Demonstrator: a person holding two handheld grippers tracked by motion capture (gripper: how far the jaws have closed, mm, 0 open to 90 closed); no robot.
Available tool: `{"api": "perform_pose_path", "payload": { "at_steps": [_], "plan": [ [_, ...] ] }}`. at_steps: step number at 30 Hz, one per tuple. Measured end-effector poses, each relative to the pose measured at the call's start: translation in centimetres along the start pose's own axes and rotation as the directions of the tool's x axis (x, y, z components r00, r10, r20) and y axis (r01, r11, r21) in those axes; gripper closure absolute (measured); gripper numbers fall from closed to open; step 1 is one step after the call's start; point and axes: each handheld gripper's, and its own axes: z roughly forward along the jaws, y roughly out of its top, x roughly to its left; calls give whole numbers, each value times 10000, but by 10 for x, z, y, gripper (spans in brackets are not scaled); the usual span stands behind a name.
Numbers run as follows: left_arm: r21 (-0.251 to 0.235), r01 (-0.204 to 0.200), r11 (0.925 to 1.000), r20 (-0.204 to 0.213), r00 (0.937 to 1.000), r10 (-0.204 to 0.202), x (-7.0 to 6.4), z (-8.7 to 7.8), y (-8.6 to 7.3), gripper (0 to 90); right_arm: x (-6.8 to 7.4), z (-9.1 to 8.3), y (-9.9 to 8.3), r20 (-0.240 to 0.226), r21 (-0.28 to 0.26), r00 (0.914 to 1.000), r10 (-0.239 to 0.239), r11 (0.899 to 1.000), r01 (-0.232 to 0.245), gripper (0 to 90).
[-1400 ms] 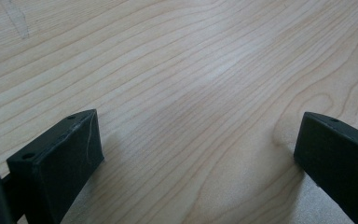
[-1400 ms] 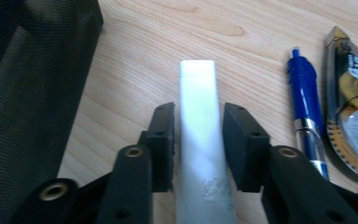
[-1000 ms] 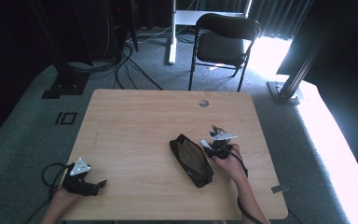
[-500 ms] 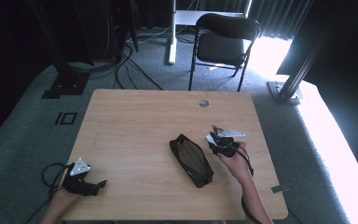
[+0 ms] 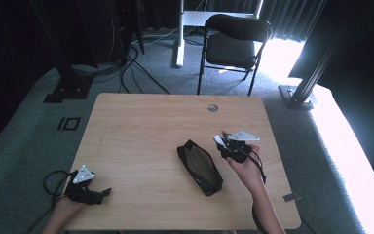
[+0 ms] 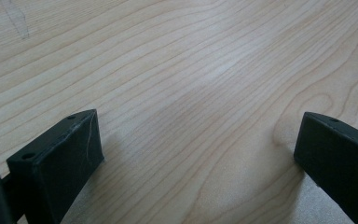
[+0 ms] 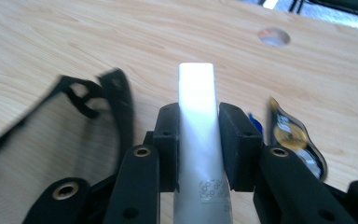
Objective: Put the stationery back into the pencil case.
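- The right gripper holds a white tube pinched between its two jaws; in the right gripper view the jaws press on the tube's flat sides, with its squared, crimped end sticking out beyond them towards the far side of the table.
- In the high view the right gripper hangs over the right part of the wooden table, just right of a black mesh pouch that lies slantwise near the middle.
- The tube looks light and somewhat soft: a squeeze tube would probably dent or give under a hard pinch, so a moderate grip across the flat sides, as here, seems the safer hold. Its smooth skin may slip if the jaws slacken.
- The pouch appears limp and light, its mouth edge and a black pull loop showing at the left in the right gripper view. It would likely sag if lifted by one corner; the rim by the opening seems the best place to grip it.
- A small glossy packet with gold and blue print lies on the table just right of the right gripper's jaws; it looks thin and slick, awkward to pick up flat.
- The left gripper rests at the near left of the table, well apart from the pouch. In the left gripper view its jaws stand wide with only bare wood between them.
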Motion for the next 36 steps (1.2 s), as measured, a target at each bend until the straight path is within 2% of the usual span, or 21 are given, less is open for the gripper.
{"api": "perform_pose_path", "payload": {
  "at_steps": [2, 4, 9, 10, 15, 18, 25, 28, 32, 36],
  "plan": [
    [-1, 2, 10000, 1, 10000, -2, 0, 0, 0, 11, 2, -2, 2, 7, -28, 10000, -47, 10000, 47, 696],
    [0, 0, 10000, 2, 10000, 0, 0, 0, 0, 11, 13, -8, 10, -171, -215, 9998, -95, 9997, 91, 696],
    [-4, -1, 10000, -1, 10000, 1, 0, 0, 0, 11, 25, -11, 17, -306, -315, 9994, -181, 9994, 171, 696],
    [-3, 1, 10000, 0, 10000, -1, 0, 0, 0, 11, 31, -11, 18, -322, -217, 9992, -233, 9995, 226, 696],
    [-13, 15, 10000, 0, 10000, -15, 0, 0, 0, 11, 40, -7, 19, -438, -144, 9990, -44, 9999, 38, 696],
    [-13, 14, 10000, 1, 10000, -14, 0, 0, 0, 11, 48, -4, 18, -617, -7, 9981, -84, 10000, 84, 696],
    [2, -5, 10000, 1, 10000, 5, 0, 0, 0, 11, 68, 15, 11, -766, 505, 9970, -145, 9986, 184, 696],
    [2, -3, 10000, 2, 10000, 3, 0, 0, 0, 11, 71, 20, 9, -740, 680, 9971, -163, 9975, 214, 696],
    [-1, 0, 10000, 2, 10000, 0, 0, 0, 0, 11, 74, 37, 3, -724, 1401, 9973, -153, 9898, 254, 696],
    [0, 1, 10000, 1, 10000, -1, 0, 0, 0, 11, 76, 46, -1, -642, 1805, 9977, -200, 9831, 314, 696]
  ]
}}
